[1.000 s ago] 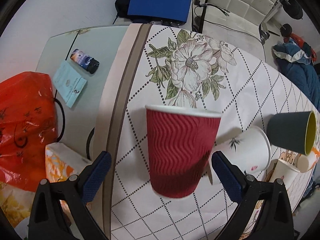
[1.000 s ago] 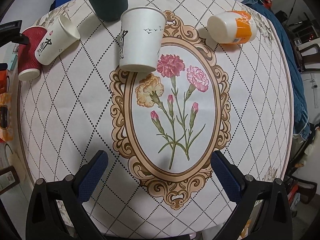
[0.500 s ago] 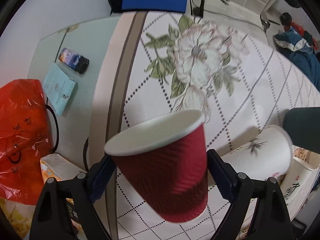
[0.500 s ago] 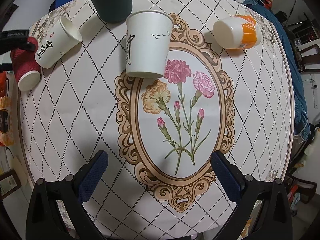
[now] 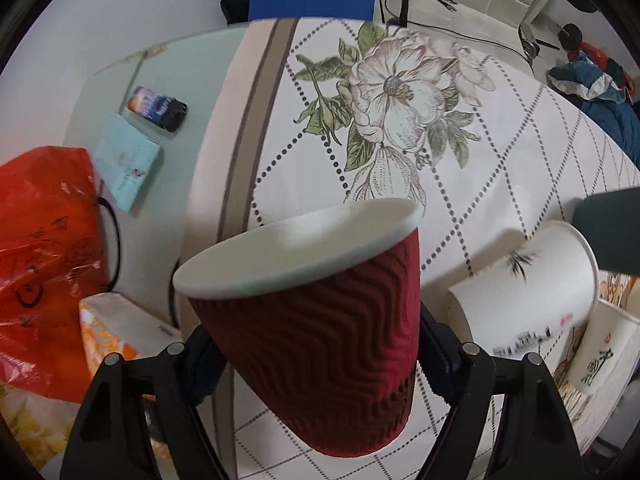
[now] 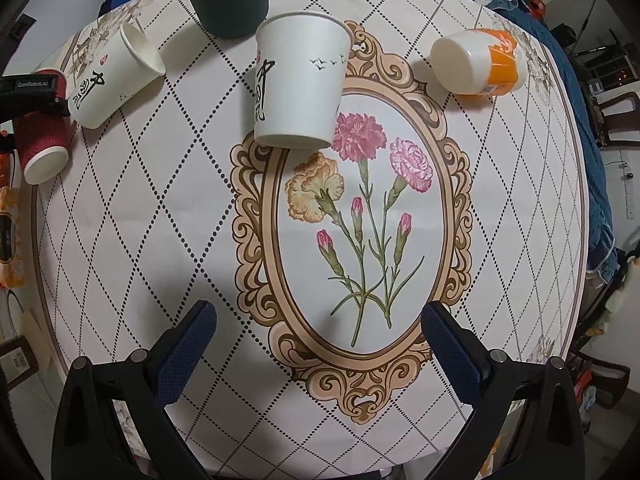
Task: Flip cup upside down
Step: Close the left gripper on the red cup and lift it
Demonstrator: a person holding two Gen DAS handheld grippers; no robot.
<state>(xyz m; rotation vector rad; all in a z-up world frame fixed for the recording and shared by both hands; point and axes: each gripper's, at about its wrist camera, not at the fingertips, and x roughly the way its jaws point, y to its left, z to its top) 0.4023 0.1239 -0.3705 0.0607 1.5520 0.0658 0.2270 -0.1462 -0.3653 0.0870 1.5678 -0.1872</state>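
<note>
Here the red cup [image 5: 320, 344], ribbed with a white rim, tilts toward ten o'clock, apparently clear of the table, clamped between the left gripper [image 5: 320, 364] jaws; the right gripper [image 6: 318, 344] gapes empty.

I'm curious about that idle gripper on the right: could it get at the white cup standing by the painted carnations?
Probably yes. The right gripper is open, and only bare tablecloth lies between it and the upright white cup; nothing blocks the way.

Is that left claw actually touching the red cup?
Touching. In the left wrist view the left claw presses its blue pads against both sides of the red cup, no gap.
</note>
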